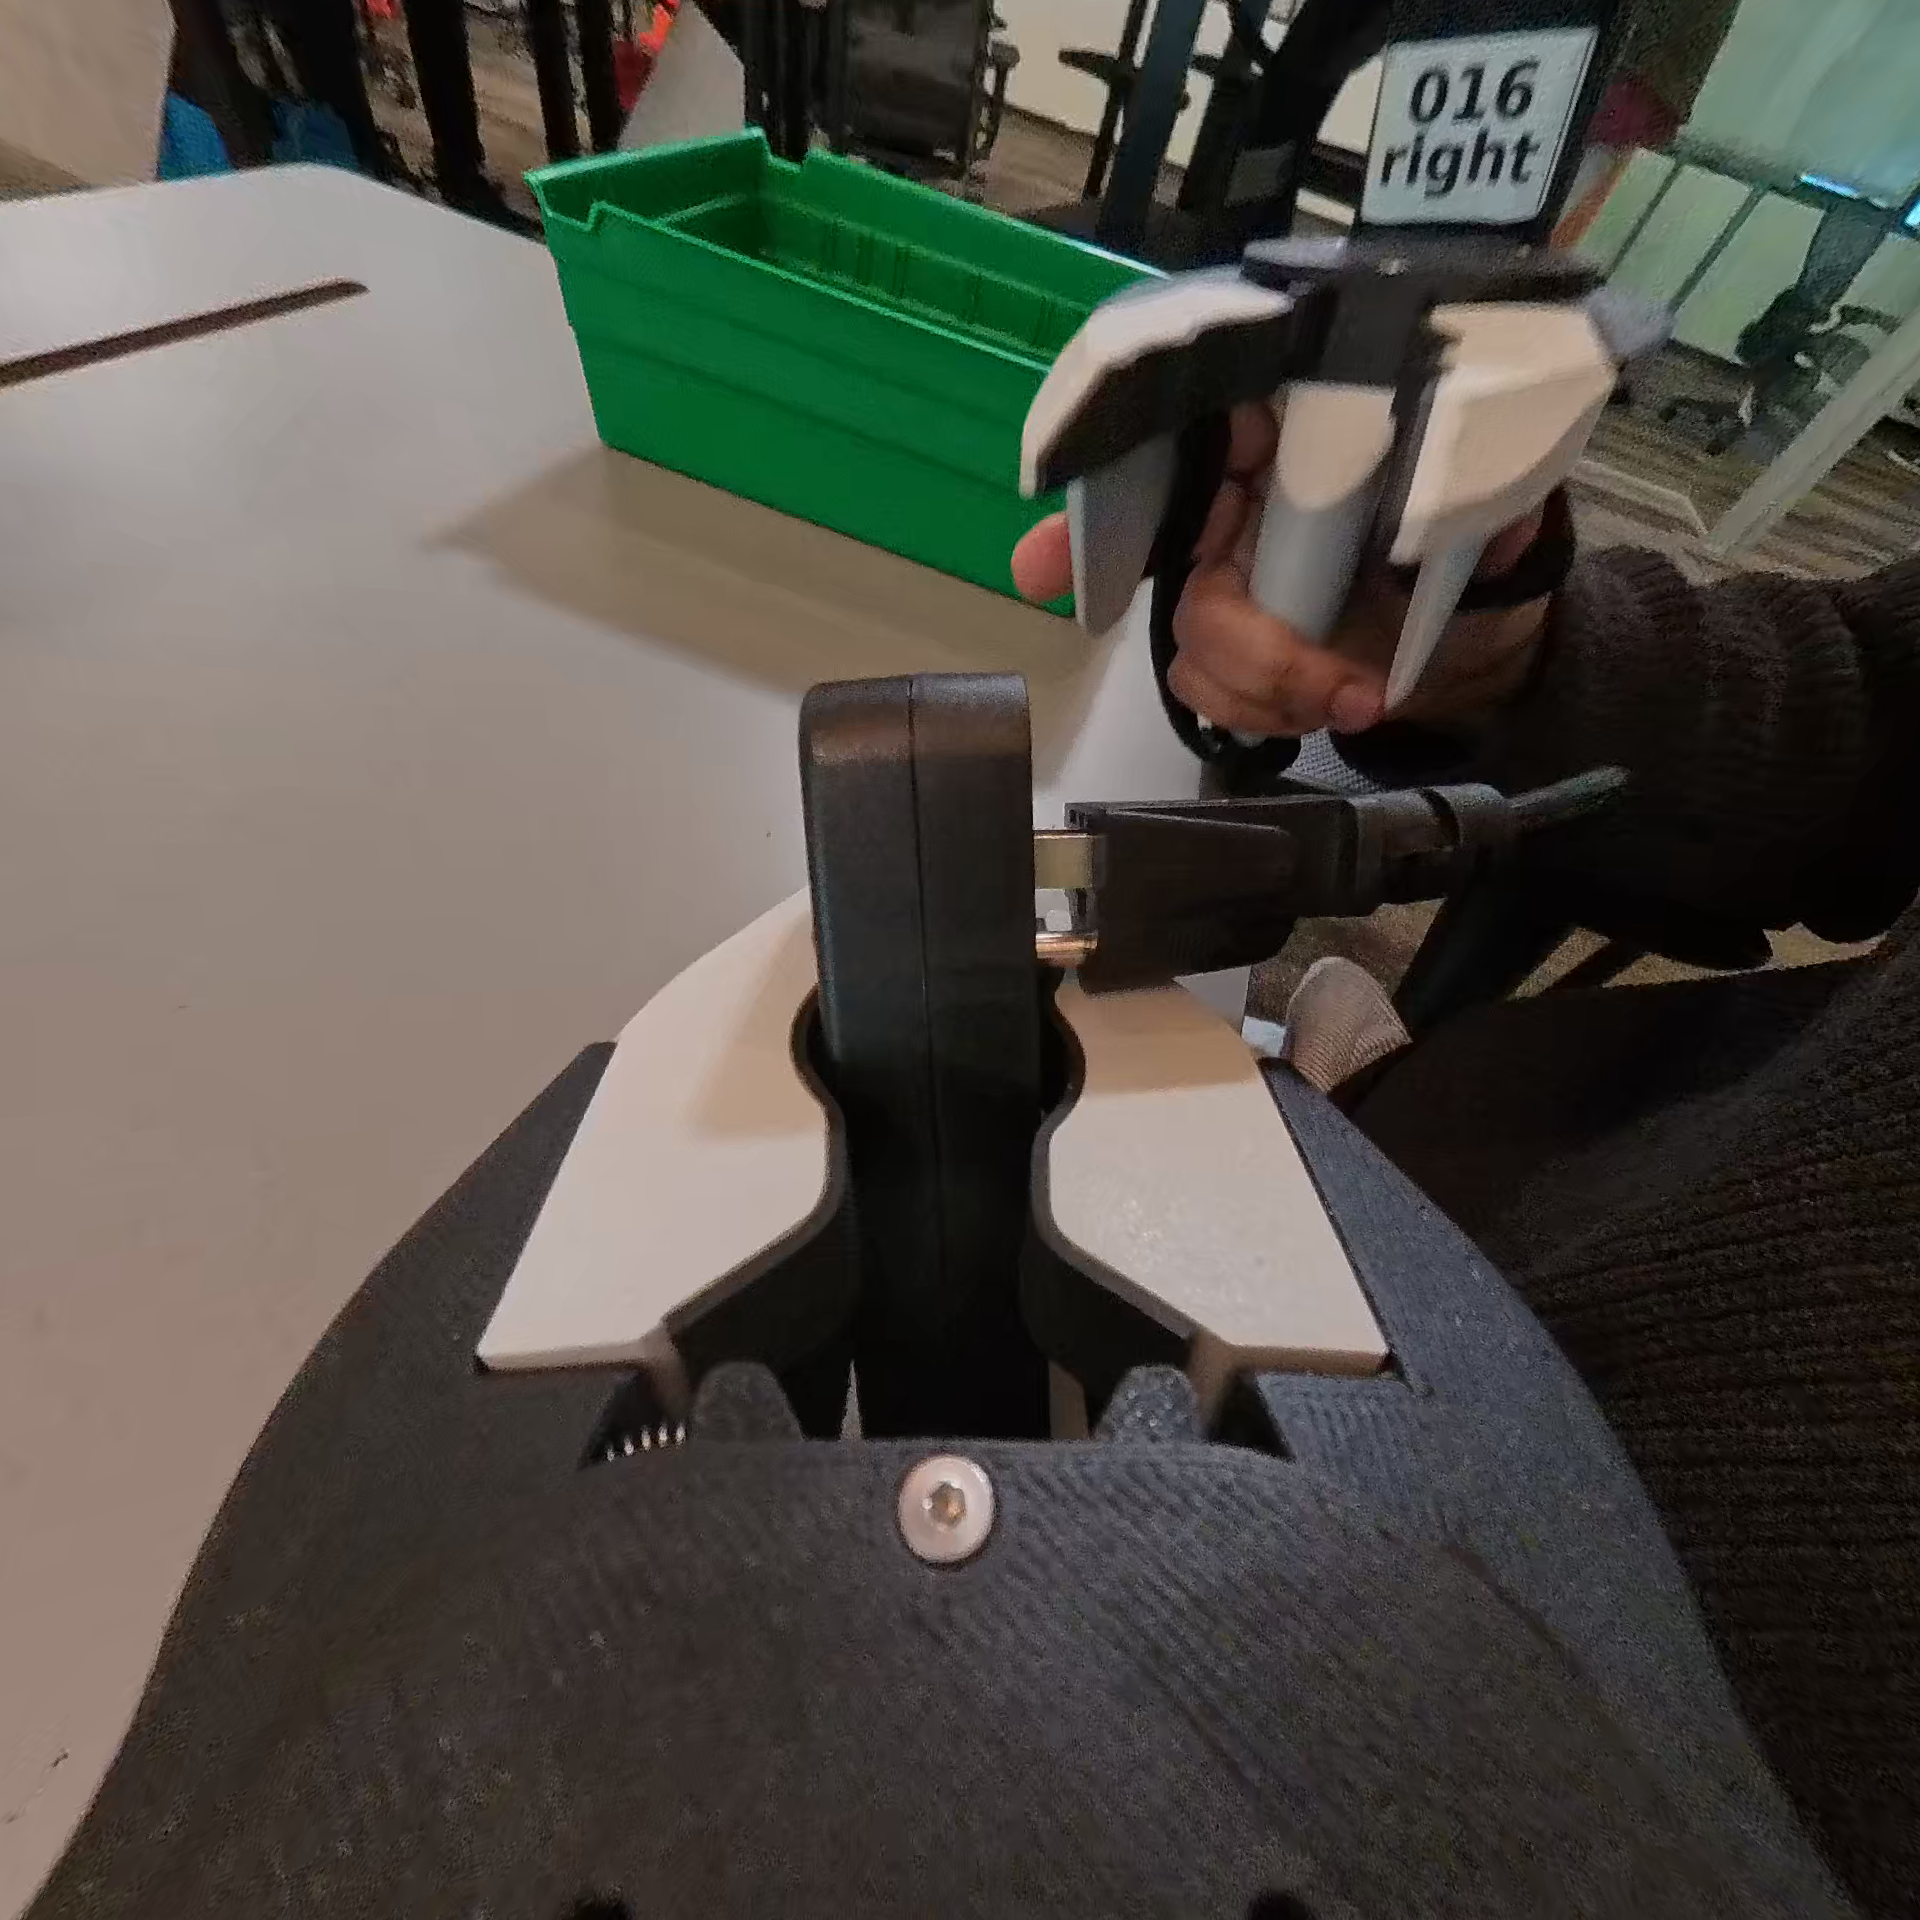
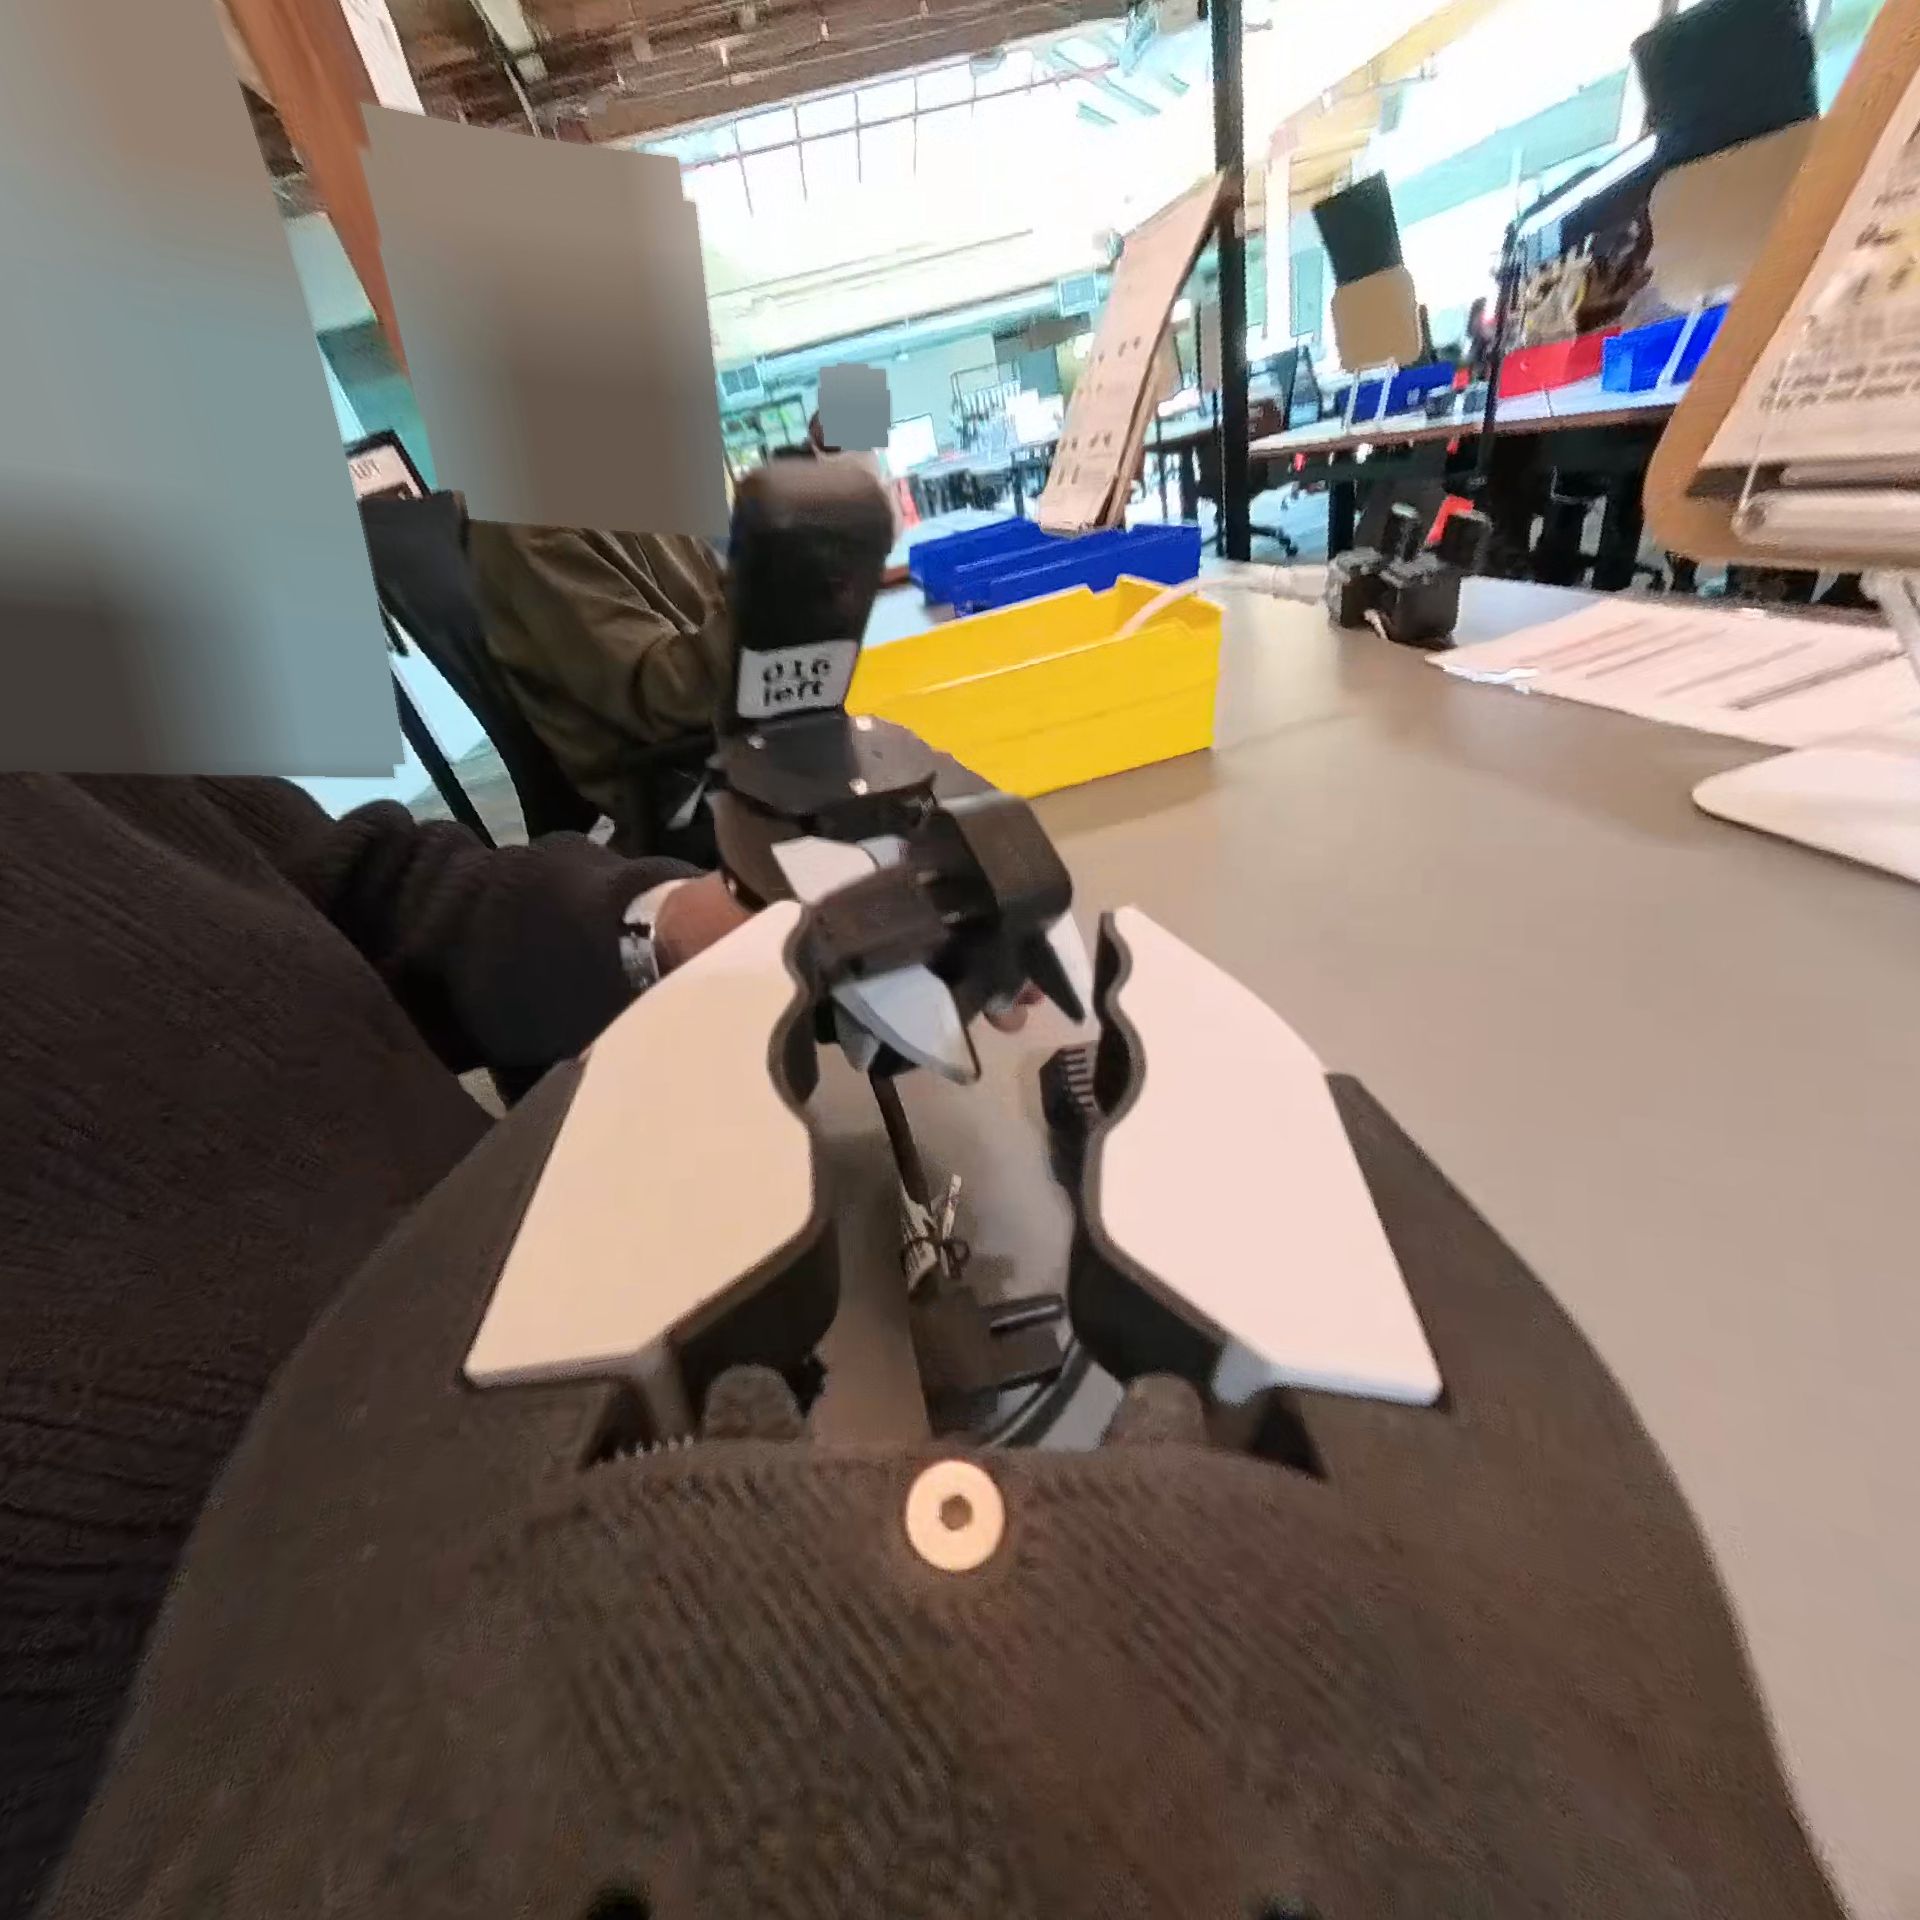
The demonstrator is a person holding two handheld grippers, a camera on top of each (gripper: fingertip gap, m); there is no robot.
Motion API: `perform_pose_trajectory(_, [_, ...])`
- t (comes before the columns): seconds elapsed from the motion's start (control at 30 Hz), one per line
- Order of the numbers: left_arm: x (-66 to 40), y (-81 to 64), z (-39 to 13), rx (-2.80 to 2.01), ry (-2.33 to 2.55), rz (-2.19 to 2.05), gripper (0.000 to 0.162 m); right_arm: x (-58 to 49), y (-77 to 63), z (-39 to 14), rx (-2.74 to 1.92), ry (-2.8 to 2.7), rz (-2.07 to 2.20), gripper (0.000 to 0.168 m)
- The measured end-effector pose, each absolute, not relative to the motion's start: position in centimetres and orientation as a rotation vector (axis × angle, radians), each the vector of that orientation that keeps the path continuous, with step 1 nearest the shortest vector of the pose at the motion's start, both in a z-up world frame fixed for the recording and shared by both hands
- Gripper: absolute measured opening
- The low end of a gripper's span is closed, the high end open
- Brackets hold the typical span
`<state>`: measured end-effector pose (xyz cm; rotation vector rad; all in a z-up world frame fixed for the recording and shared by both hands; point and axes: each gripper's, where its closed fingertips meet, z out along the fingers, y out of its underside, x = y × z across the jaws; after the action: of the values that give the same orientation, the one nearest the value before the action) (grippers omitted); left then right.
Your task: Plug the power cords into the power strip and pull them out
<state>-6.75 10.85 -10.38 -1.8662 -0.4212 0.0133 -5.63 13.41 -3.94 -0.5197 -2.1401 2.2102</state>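
Observation:
My left gripper (image 1: pixel 935 1029) is shut on a black power strip (image 1: pixel 914 831), held on edge above the table. A black plug (image 1: pixel 1195 873) sits at the strip's right face with its metal prongs partly showing. Its cord (image 1: pixel 1507 810) runs off to the right. My right gripper (image 1: pixel 1257 613) is open, above the plug and apart from it, with its fingers pointing down. In the right wrist view my right gripper (image 2: pixel 956 956) is open and the left gripper (image 2: pixel 914 1018) shows between its fingers. A thin cord with a tag (image 2: pixel 925 1236) hangs below.
A green bin (image 1: pixel 831 343) stands on the grey table (image 1: pixel 312 727) behind the strip. A yellow bin (image 2: pixel 1049 675) and blue bins (image 2: pixel 1039 561) stand farther off. Papers (image 2: pixel 1662 665) and a white stand base (image 2: pixel 1818 800) are at the right. A person sits behind.

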Motion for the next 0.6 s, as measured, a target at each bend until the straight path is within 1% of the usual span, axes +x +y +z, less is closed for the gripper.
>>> perform_pose_trajectory(0.13, [-7.1, 10.6, -10.0, -1.843, -0.441, 0.019, 0.031, -3.8, 11.5, -4.7, -0.384, -2.236, 2.141, 0.059])
perform_pose_trajectory(0.2, [-6.8, 10.5, -10.0, -1.844, -0.41, 0.005, 0.031, -3.1, 11.1, -4.5, -0.309, -2.229, 2.124, 0.059])
perform_pose_trajectory(0.3, [-5.8, 10.9, -9.6, -1.838, -0.309, -0.009, 0.032, -2.7, 11.0, -4.0, -0.309, -2.209, 2.218, 0.064])
perform_pose_trajectory(0.43, [-4.2, 11.7, -8.5, -1.764, -0.19, -0.024, 0.032, -3.2, 10.9, -3.7, -0.426, -2.142, 2.38, 0.081])
perform_pose_trajectory(0.6, [-2.9, 12.1, -7.0, -1.638, -0.177, -0.169, 0.032, -2.0, 9.9, -4.6, -0.286, -2.214, 2.283, 0.078])
